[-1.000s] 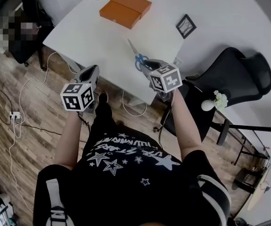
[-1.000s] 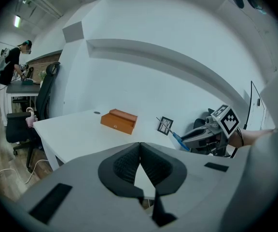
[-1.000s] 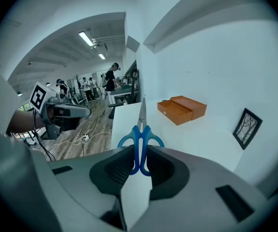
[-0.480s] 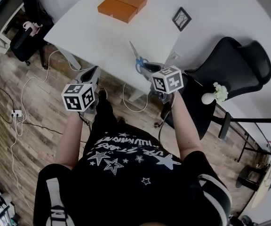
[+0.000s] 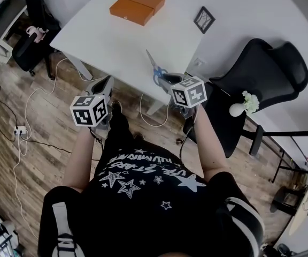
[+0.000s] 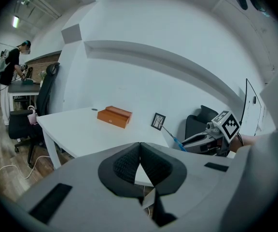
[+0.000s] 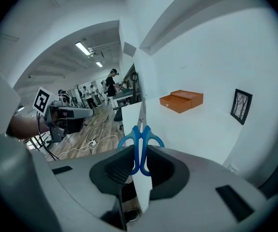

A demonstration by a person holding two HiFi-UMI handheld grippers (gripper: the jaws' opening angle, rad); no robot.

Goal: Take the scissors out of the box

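Scissors (image 5: 154, 68) with blue handles and closed silver blades stick out of my right gripper (image 5: 166, 79) over the near edge of the white table (image 5: 100, 36). In the right gripper view the jaws are shut on the handles (image 7: 140, 146) and the blades point up and away. The orange box (image 5: 137, 4) lies at the table's far end, in two flat parts side by side, also visible in the right gripper view (image 7: 181, 100). My left gripper (image 5: 106, 83) hangs off the table's near left edge. Its pads (image 6: 129, 164) meet with nothing between them.
A small black picture frame (image 5: 203, 19) lies on the table right of the box. A black office chair (image 5: 266, 74) and a white vase with flowers (image 5: 242, 106) stand to the right. Cables (image 5: 20, 133) trail over the wood floor at left, near another black chair (image 5: 28, 42).
Both grippers have drawn a little back from the box toward the table's near edge. The scissors stay in the right gripper, and the left gripper stays shut and empty.
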